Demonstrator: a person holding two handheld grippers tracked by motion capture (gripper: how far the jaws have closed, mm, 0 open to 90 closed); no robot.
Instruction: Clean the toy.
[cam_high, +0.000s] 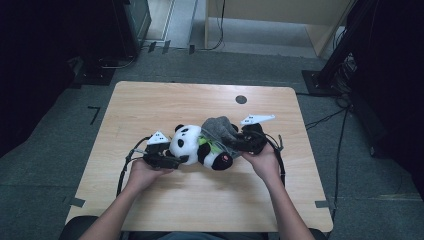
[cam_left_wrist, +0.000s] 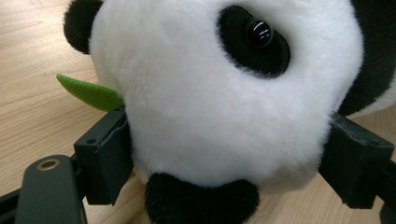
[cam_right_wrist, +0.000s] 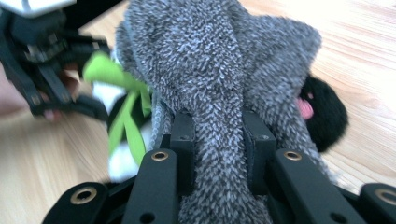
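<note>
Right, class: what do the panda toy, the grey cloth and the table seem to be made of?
Panda toy: soft plush, short dense white and black pile; its eye looks like glossy plastic, catching highlights.
Grey cloth: nubby, looped fibres, probably terry or microfibre.
Table: pale wood grain with a smooth matt top, likely laminate or veneer.

Grey cloth (cam_high: 218, 128) hides the panda's (cam_high: 192, 145) body; left tongs (cam_right_wrist: 51, 88) blurred.
</note>
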